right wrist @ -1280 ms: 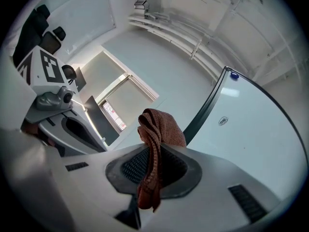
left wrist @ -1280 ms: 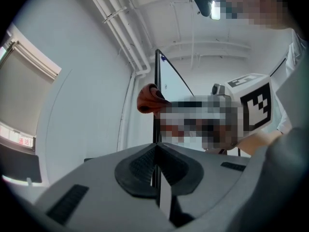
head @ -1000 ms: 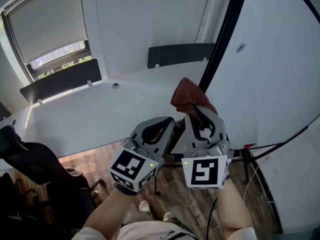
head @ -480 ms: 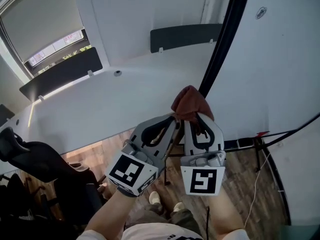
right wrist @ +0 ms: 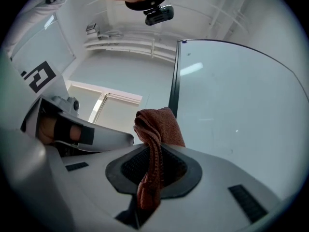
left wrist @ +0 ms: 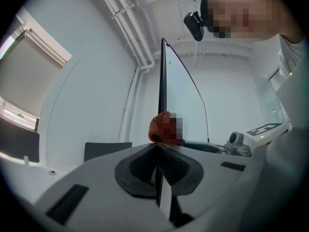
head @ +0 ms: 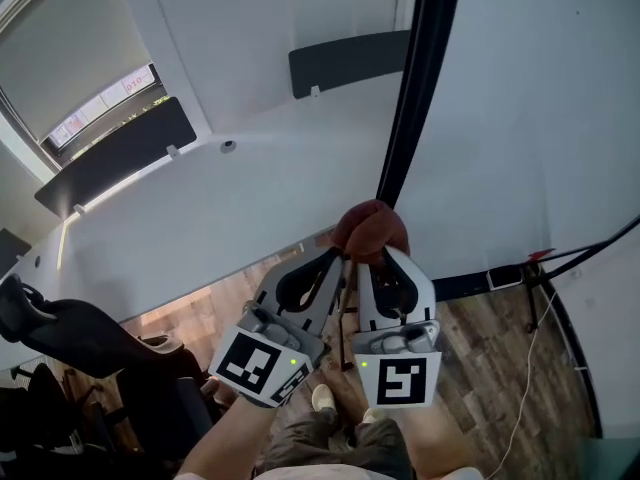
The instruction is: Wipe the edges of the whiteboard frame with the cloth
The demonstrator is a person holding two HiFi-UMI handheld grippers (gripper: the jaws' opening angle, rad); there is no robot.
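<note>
1. Cloth (head: 370, 230): reddish-brown, bunched. It is clamped between the jaws of the right gripper (head: 385, 256), and the bulk stands out past the tips.
2. Right gripper view: a strip of cloth (right wrist: 157, 129) runs down between the pads, which are closed tight on it. The right gripper (right wrist: 153, 164) points at the board.
3. Whiteboard frame (head: 410, 98): black edge strip along the left side of the white whiteboard (head: 520, 118). The cloth lies over the near, lower part of this strip. Contact is likely but can't be confirmed.
4. Frame (right wrist: 174, 81) rises straight behind the cloth in the right gripper view.
5. Left gripper (head: 336, 258): just left of the right one, with its tips beside the cloth.
6. Left gripper view: left gripper (left wrist: 159, 166) has its jaws together with nothing seen between them. Cloth (left wrist: 158, 127) and frame (left wrist: 162, 81) show beyond the tips.
7. Surrounds: white desk (head: 200, 218) at left, black office chair (head: 80, 333) at near left, wood floor (head: 480, 368) below, cable (head: 525, 358) on the floor at right.
</note>
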